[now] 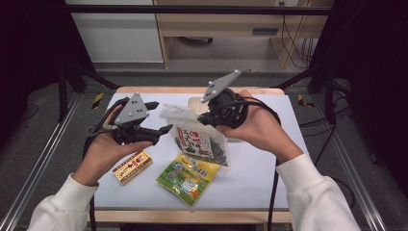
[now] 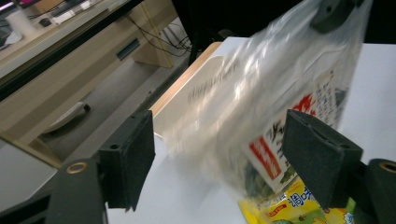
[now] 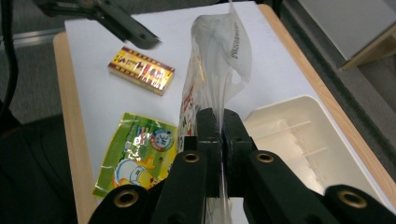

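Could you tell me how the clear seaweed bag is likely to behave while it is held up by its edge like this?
Probably floppy: the seaweed bag hangs creased from the right tongs, which are shut on its film. It looks bottom-heavy, with dark contents low and the top clear, so it may swing. The glossy film could slip, so a second grip from the open left tongs seems sensible.

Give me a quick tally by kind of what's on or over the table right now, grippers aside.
Clear snack bag, held up by the right gripper: 1
Yellow-green flat packet: 1
Small red-and-yellow box: 1
White tray: 1
Total: 4
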